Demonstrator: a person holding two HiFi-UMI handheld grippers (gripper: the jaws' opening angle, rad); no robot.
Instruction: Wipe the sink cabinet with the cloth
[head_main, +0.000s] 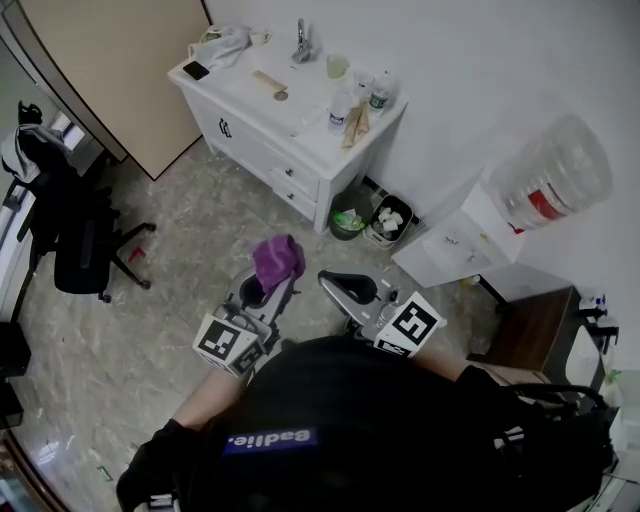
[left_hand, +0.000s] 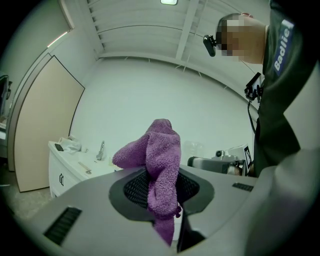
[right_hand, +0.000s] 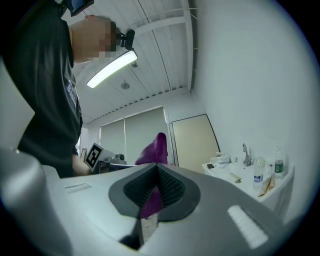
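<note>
The fingers (left_hand: 131, 191) of the left gripper (left_hand: 161, 197) are pinched on a purple cloth (left_hand: 161, 152), which stands up bunched above the pads and hangs down between them; the fingers (right_hand: 175, 189) of the right gripper (right_hand: 152, 186) are pressed together with nothing caught in them, the purple seen at their gap being the cloth beyond. In the head view the left gripper (head_main: 262, 290) holds the cloth (head_main: 278, 260) up over the marbled floor (head_main: 190, 260), with the right gripper (head_main: 336, 282) just beside it and not touching it; both are well apart from the white sink cabinet (head_main: 250, 140), which stands against the wall ahead. On the cabinet top lie a faucet (head_main: 300, 40), a crumpled white rag (head_main: 222, 45), a dark phone (head_main: 196, 70) and two water bottles (head_main: 378, 95) near the right corner. Two small bins (head_main: 350, 215) sit on the floor at the cabinet's right side; a water dispenser (head_main: 545, 180) stands further right; a black office chair (head_main: 80, 240) is at the left.
</note>
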